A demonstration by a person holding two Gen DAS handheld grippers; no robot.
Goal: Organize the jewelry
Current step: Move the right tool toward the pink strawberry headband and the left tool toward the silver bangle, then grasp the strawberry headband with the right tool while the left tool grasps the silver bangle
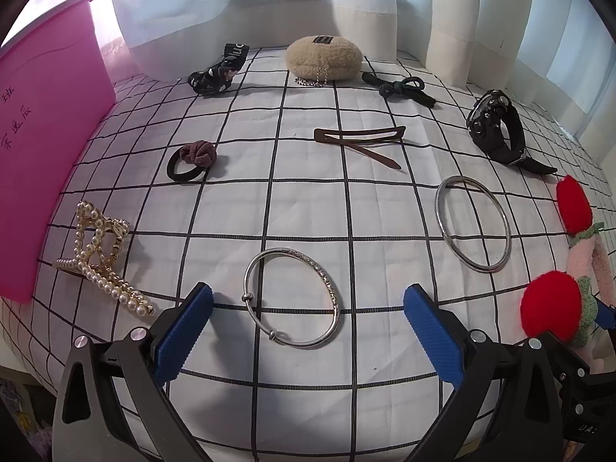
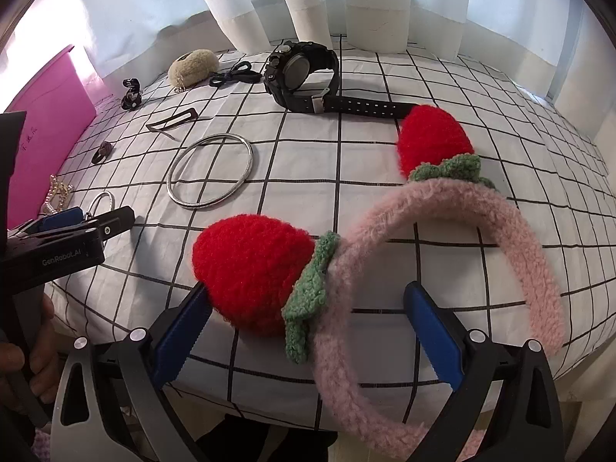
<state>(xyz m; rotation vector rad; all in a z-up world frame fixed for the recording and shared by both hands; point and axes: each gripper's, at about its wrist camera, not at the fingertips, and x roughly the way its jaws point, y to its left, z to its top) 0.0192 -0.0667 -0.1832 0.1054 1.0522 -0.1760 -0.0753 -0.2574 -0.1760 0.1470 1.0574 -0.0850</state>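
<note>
Silver bangle: flat on checked cloth, between the spread, empty fingers of the left gripper. Pink headband with red strawberries: lying between the parted fingers of the right gripper, ungrasped.

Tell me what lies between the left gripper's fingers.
In the left wrist view, the open-ended silver bangle lies flat on the checked cloth between the open left gripper fingers, untouched.

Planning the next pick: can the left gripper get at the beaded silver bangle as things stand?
Probably yes: the left gripper is open, the beaded silver bangle lies flat between its fingers, and nothing covers it.
</note>
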